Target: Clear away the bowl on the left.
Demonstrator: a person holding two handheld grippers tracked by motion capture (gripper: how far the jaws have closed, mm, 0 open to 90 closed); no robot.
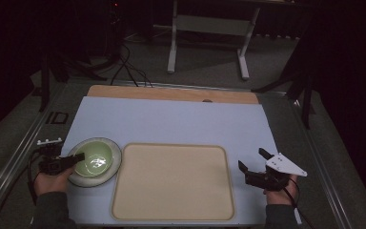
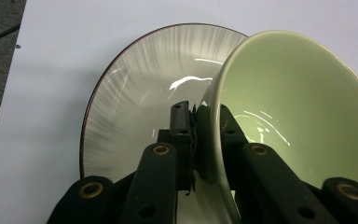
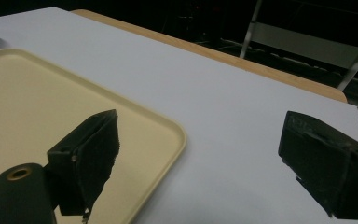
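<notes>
Bowl (image 2: 289, 102) sits tilted on the plate (image 2: 135, 93) at the mat's (image 1: 171, 119) left edge, just beside the tray (image 1: 171, 183); we pinch its near rim with the left gripper (image 2: 198, 140), one jaw inside, one outside, probably so it lifts clear; we rest the right gripper (image 3: 196, 158) right of the tray, jaws wide and holding nothing, likely ready to help.

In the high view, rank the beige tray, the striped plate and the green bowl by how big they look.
1. Beige tray, clearly the largest.
2. Striped plate, wider than the bowl.
3. Green bowl, smallest; it sits on the plate, its rim pinched by the left gripper fingers.
</notes>
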